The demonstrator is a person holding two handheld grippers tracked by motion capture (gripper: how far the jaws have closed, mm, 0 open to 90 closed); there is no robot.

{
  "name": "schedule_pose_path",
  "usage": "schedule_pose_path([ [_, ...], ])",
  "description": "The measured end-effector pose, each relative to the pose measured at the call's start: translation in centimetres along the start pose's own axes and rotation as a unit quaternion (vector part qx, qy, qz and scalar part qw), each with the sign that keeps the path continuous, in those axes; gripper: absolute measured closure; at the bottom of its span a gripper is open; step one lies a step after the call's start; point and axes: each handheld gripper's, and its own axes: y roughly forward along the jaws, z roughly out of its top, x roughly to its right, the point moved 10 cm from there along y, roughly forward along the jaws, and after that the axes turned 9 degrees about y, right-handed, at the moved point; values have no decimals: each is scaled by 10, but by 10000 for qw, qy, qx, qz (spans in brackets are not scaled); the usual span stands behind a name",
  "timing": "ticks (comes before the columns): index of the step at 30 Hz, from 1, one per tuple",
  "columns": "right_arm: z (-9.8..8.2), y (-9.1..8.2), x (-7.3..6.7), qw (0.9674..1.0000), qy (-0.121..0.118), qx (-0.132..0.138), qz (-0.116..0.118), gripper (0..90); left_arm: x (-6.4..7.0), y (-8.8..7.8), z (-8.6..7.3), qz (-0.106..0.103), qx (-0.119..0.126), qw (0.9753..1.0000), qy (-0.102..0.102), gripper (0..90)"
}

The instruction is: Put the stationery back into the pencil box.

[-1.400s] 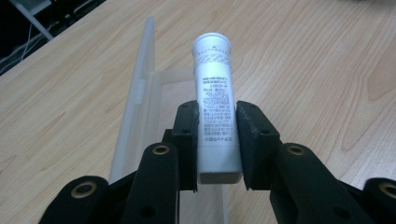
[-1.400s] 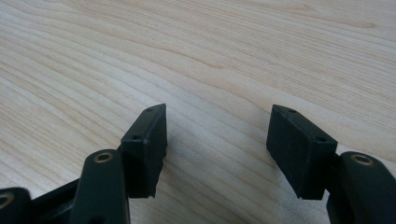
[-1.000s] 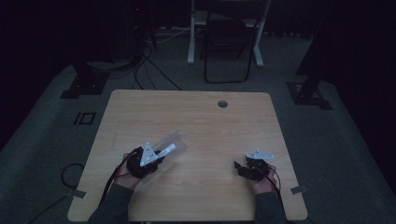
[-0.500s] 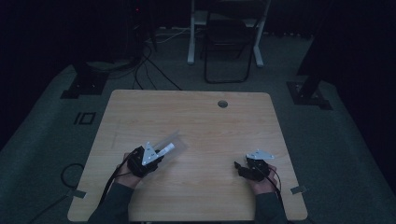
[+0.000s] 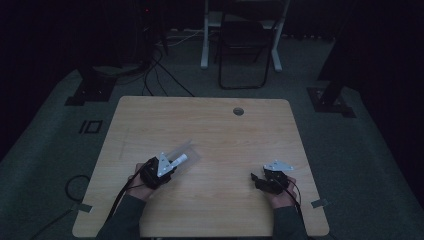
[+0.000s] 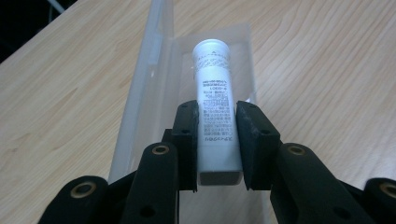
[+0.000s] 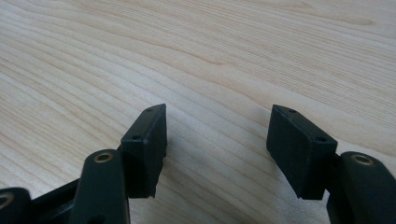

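Left gripper view: left gripper (image 6: 218,140) pinches a white tube (image 6: 215,107) at frame centre.
Tube lies above a clear plastic box (image 6: 154,84) on the wooden table (image 6: 327,60); right gripper (image 7: 217,140) is spread wide, holding nothing.

Wooden table (image 5: 215,130) with round grommet hole (image 5: 238,111); black chair (image 5: 243,47) behind, floor cables (image 5: 160,70).

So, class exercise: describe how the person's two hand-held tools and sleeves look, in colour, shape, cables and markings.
Both tools are black. The left tool and right tool each carry a pale grey three-cornered plate on top, and a dark cable trails back from each. Up close, the jaws are chunky black arms with brass-coloured rivets, ending in flat, matt rectangular pads. The sleeves are dark. No markings can be made out.
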Motion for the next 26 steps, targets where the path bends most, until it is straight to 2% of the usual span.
schedule_pose_path([
  [4,0,0,0,10000,-1,0,0,381,1,4,-4,92,-161,9998,119,704],
  [9,0,0,0,10000,0,-1,0,381,1,4,-4,178,-209,9994,209,663],
  [16,0,0,0,10000,-3,1,2,380,1,-7,0,194,-49,9996,178,635],
  [26,0,0,0,10000,-6,-1,3,379,3,-14,7,35,211,9997,67,631],
])
